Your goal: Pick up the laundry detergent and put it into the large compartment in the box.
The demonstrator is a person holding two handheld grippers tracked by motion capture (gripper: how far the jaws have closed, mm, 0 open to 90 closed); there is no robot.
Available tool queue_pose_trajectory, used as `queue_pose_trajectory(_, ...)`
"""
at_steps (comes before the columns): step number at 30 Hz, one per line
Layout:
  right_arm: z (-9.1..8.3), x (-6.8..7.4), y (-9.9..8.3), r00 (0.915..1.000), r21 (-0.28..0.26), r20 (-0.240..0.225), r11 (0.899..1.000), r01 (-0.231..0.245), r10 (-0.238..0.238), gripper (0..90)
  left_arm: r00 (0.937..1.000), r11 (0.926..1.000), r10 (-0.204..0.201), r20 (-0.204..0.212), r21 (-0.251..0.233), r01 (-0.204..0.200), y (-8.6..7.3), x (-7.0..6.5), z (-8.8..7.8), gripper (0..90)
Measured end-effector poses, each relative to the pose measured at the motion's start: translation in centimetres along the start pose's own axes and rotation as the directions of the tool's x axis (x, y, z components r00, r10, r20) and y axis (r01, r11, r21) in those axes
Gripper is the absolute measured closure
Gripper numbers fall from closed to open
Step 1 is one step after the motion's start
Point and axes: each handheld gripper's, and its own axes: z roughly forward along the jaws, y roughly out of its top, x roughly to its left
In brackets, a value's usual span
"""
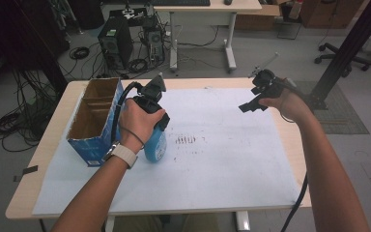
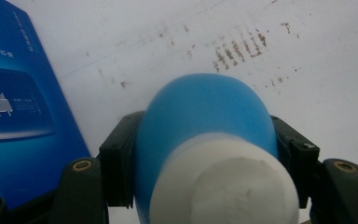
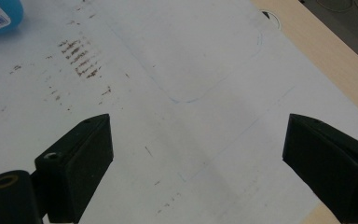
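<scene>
- Nearest the camera in the left gripper view, the blue bottle (image 2: 205, 140) with its white cap end fills the space between the jaws of the left hand-held gripper (image 2: 205, 158), which is clamped on the bottle's sides.
- From above, the bottle (image 1: 155, 145) stands roughly upright on the white sheet (image 1: 212, 159) of the tabletop (image 1: 29, 193), just right of the open blue box (image 1: 94, 121); its long axis runs up into the left hand-held gripper (image 1: 152, 104).
- The box lies just left of the bottle, so the left hand is by far the nearer.
- Far right, the right hand-held gripper (image 1: 256, 99) hovers well apart, jaws wide and empty.
</scene>
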Motion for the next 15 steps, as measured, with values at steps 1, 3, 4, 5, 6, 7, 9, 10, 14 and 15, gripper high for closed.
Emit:
queue_pose_trajectory(1, 0.0, 0.0, 0.0, 1.0, -0.001, 0.0, 1.0, 0.001, -0.001, 8.6, 1.0, 1.0, -0.002, -0.001, -0.004, 0.002, 0.0, 0.0, -0.2, 37.2)
queue_pose_trajectory(3, -0.1, 0.0, 0.0, 1.0, -0.002, 0.001, 1.0, 0.0, 0.0, 8.6, 1.0, 1.0, -0.002, -0.003, -0.001, 0.002, 0.0, 0.1, -0.6, 37.2)
queue_pose_trajectory(4, -0.1, 0.0, -0.1, 1.0, -0.002, 0.001, 1.0, -0.001, 0.001, 8.6, 1.0, 1.0, 0.001, -0.005, 0.004, -0.001, 0.0, 0.1, -0.7, 37.2)
queue_pose_trajectory(5, -0.2, 0.0, -0.1, 1.0, -0.003, 0.001, 1.0, 0.0, 0.0, 8.6, 1.0, 1.0, -0.001, -0.005, 0.004, 0.001, 0.0, 0.1, -0.9, 37.2)
queue_pose_trajectory(6, -0.2, 0.1, -0.1, 1.0, -0.003, 0.001, 1.0, 0.0, 0.0, 8.6, 1.0, 1.0, 0.0, -0.005, 0.005, 0.0, 0.0, 0.1, -1.0, 37.2)
queue_pose_trajectory(7, -0.2, 0.1, -0.1, 1.0, -0.004, 0.001, 1.0, 0.001, -0.001, 8.6, 1.0, 1.0, -0.001, -0.005, 0.004, 0.001, 0.0, 0.2, -1.3, 37.2)
queue_pose_trajectory(9, -0.2, 0.1, -0.1, 1.0, -0.006, 0.002, 1.0, 0.001, -0.001, 8.6, 1.0, 1.0, -0.002, -0.005, 0.006, 0.002, -0.1, 0.3, -1.6, 37.2)
queue_pose_trajectory(10, -0.3, 0.1, -0.1, 1.0, -0.006, 0.002, 1.0, 0.0, 0.0, 8.6, 1.0, 1.0, -0.002, -0.005, 0.008, 0.002, -0.1, 0.3, -1.8, 37.2)
queue_pose_trajectory(14, -0.4, 0.1, -0.1, 1.0, -0.009, 0.003, 1.0, -0.001, 0.001, 8.6, 1.0, 1.0, -0.004, -0.007, 0.005, 0.004, -0.1, 0.5, -2.5, 37.2)
queue_pose_trajectory(15, -0.4, 0.1, -0.1, 1.0, -0.008, 0.003, 1.0, 0.0, 0.001, 8.6, 1.0, 1.0, -0.007, -0.006, 0.004, 0.007, -0.1, 0.6, -2.7, 37.2)
